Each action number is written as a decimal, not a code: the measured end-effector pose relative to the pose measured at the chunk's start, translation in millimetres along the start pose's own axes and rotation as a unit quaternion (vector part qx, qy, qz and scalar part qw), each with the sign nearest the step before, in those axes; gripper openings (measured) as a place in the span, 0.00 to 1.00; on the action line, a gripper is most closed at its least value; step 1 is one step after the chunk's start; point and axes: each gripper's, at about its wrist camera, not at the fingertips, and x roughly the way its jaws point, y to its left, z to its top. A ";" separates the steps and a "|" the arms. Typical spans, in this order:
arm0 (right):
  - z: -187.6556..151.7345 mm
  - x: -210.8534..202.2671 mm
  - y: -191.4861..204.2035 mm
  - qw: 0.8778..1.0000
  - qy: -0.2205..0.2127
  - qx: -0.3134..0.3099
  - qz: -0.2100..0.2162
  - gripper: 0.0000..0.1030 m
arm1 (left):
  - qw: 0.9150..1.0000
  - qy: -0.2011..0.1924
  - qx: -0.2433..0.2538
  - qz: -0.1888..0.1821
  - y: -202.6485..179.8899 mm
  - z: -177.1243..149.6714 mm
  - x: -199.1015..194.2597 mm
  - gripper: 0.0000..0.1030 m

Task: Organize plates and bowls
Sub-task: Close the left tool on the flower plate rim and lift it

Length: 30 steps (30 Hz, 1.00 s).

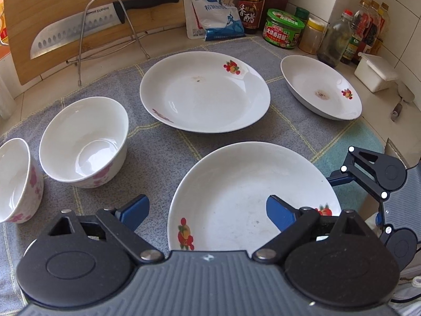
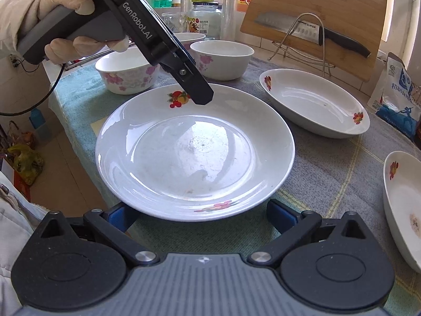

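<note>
Three white plates with fruit prints lie on a grey cloth. My left gripper [image 1: 208, 213] hangs open over the left rim of the nearest plate [image 1: 252, 189]: one blue finger is outside the rim, the other over the plate's inside. Beyond it lie the middle plate [image 1: 205, 92] and the right plate [image 1: 321, 87]. Two flowered bowls [image 1: 84, 142] [image 1: 15, 179] stand upright at the left. My right gripper [image 2: 201, 216] is open at the near rim of that same plate [image 2: 194, 144], holding nothing. A gloved hand [image 2: 65, 13] holds the left gripper, one finger [image 2: 194, 87] above the plate's far rim.
A cutting board [image 1: 79, 8] with a knife [image 1: 79, 31] in a wire rack stands at the back left. Bottles, a green-lidded jar [image 1: 284, 29], a salt bag [image 1: 213, 13] and a white box [image 1: 373, 73] line the back and right. The counter's edge [image 2: 79, 142] drops off left of the cloth.
</note>
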 end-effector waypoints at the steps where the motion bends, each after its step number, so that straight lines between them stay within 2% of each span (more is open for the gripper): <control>1: -0.5 -0.4 -0.6 1.000 -0.001 0.000 0.001 1.00 | 1.000 0.006 0.000 -0.006 1.4 2.1 2.3 0.92; 13: -8.6 -2.6 4.9 0.999 -0.034 -0.001 -0.008 1.00 | 0.993 0.098 -0.023 -0.069 16.9 14.1 32.0 0.90; 17: -7.7 -0.9 9.6 0.999 -0.038 -0.008 -0.004 1.00 | 0.989 0.119 -0.023 -0.086 18.4 13.4 38.0 0.85; 30: -0.6 5.0 12.1 1.000 -0.024 -0.003 -0.005 1.00 | 0.984 0.135 -0.019 -0.112 22.6 16.4 42.3 0.83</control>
